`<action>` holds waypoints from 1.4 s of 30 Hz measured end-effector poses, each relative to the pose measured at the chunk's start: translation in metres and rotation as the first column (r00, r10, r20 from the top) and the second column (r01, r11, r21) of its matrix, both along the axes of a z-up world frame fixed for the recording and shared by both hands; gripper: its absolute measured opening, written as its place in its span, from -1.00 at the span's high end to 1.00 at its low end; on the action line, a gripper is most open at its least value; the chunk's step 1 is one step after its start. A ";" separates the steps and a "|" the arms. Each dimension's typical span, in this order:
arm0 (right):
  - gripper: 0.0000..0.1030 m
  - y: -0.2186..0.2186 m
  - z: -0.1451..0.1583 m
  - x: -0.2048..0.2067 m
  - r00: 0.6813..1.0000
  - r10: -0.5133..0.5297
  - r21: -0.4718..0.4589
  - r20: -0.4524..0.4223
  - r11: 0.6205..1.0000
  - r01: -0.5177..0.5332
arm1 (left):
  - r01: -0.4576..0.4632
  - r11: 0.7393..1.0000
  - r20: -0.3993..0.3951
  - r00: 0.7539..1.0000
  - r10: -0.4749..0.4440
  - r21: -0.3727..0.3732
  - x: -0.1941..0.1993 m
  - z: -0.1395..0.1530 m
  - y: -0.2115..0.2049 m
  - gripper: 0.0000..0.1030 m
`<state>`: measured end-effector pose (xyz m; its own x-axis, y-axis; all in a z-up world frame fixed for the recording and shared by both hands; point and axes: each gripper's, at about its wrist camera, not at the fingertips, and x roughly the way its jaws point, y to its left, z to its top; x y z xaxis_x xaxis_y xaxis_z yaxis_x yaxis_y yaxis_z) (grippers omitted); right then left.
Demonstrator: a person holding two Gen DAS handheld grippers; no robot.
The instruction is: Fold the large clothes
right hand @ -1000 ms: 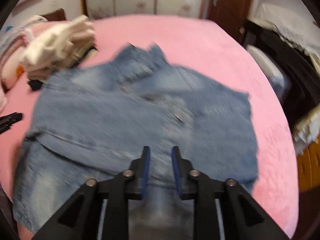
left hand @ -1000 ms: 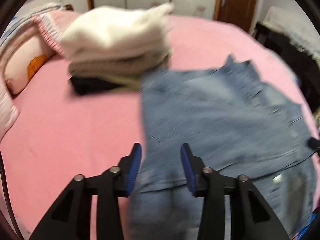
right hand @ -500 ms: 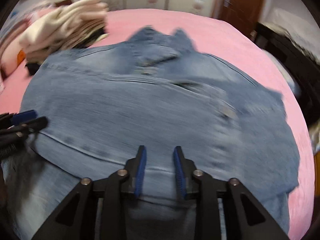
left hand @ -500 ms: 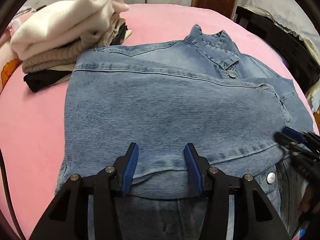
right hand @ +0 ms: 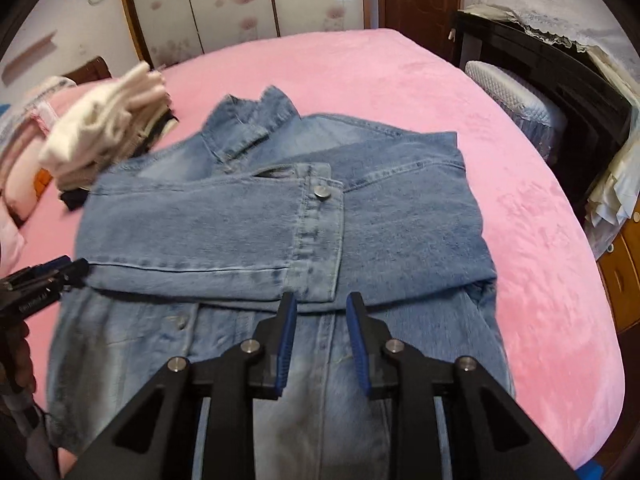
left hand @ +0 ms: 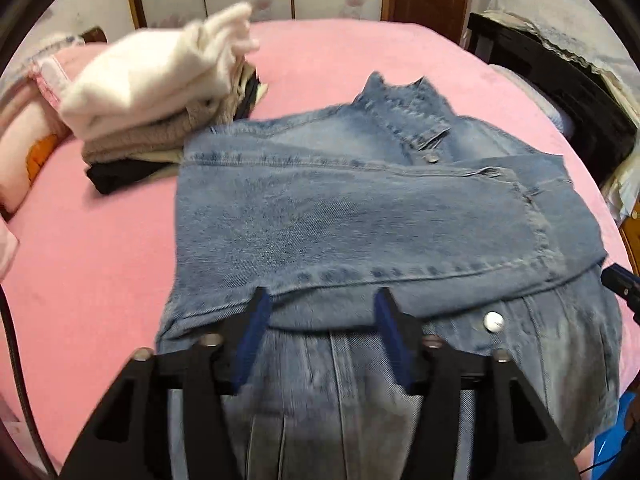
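Denim jacket (left hand: 352,216) was spread widthwise on the bed (right hand: 400,80) ahead of both grippers (jaws released, nothing gripped).

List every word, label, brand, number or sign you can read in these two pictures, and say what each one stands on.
None can be read.
The denim jacket shows no legible label; its metal button is too small to show any lettering.
The left gripper, at the edge of the right wrist view, bears faint pale marks, too blurred to read.
The wardrobe doors carry flower patterns only.
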<state>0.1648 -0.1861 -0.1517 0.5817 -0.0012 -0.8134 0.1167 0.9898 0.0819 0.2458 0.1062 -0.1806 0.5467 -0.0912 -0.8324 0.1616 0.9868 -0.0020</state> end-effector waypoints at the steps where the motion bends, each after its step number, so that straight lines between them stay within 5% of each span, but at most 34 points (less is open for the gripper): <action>1: 0.50 0.002 0.006 -0.007 1.000 0.002 0.003 0.013 1.000 -0.002 | -0.003 1.000 0.025 1.000 0.003 0.003 -0.009 0.010 -0.002 -0.47; 5: 0.48 0.009 0.030 -0.023 0.998 0.011 0.041 0.059 0.999 -0.013 | -0.014 1.000 0.097 0.995 0.014 0.006 -0.039 0.042 -0.006 -0.70; 13: 0.37 0.012 0.078 -0.074 0.982 0.032 0.084 0.186 0.995 -0.049 | -0.049 0.995 0.167 0.984 0.062 -0.083 -0.101 0.102 -0.001 -0.76; 19: 0.37 0.015 0.101 -0.119 0.956 0.064 0.056 0.285 0.995 -0.084 | -0.047 0.982 0.212 0.973 0.086 -0.180 -0.143 0.119 0.009 -0.77; 23: 0.37 0.014 0.104 -0.147 0.938 0.080 0.023 0.338 0.995 -0.093 | -0.055 0.984 0.242 0.966 0.096 -0.170 -0.174 0.115 0.012 -0.77; 37: 0.37 0.001 0.083 -0.225 0.910 0.124 -0.018 0.395 0.992 -0.127 | -0.034 0.999 0.156 0.987 0.040 -0.042 -0.232 0.065 0.019 -0.77; 42: 0.37 -0.008 0.061 -0.226 0.939 0.101 0.009 0.329 0.994 -0.110 | -0.075 0.996 0.092 0.993 0.079 -0.037 -0.232 0.045 0.033 -0.77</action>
